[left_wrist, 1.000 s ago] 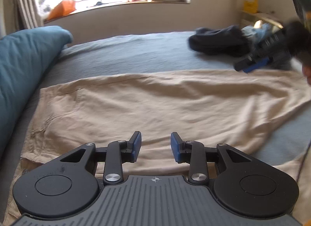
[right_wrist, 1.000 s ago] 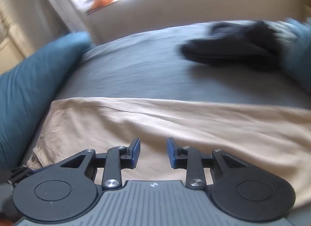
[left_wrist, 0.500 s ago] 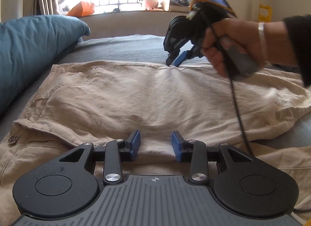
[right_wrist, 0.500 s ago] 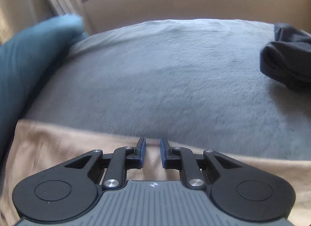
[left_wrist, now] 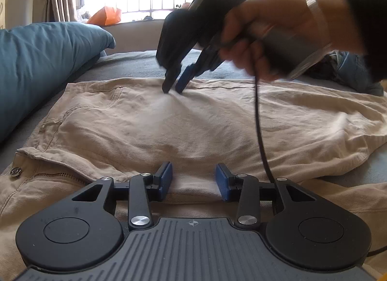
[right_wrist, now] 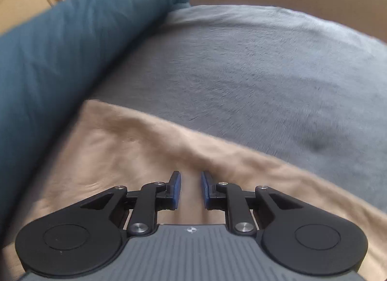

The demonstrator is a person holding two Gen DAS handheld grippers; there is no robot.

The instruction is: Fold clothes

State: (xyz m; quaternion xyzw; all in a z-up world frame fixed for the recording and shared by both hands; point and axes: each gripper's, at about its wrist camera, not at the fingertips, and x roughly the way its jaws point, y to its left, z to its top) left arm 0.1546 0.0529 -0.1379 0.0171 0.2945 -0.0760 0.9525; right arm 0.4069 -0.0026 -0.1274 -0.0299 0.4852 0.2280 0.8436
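Our left jaws (left_wrist: 193,181) stand wide over the beige cotton trousers (left_wrist: 193,121) spread on the grey bed (right_wrist: 241,68); right jaws (right_wrist: 191,190), narrow, press the far edge. A thin pinch may slip.

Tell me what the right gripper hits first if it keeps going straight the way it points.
Most likely the beige trousers: the right gripper points down with its tips at, maybe already touching, the cloth near the far edge. Its own view shows trousers between the open fingers; depth is unclear.
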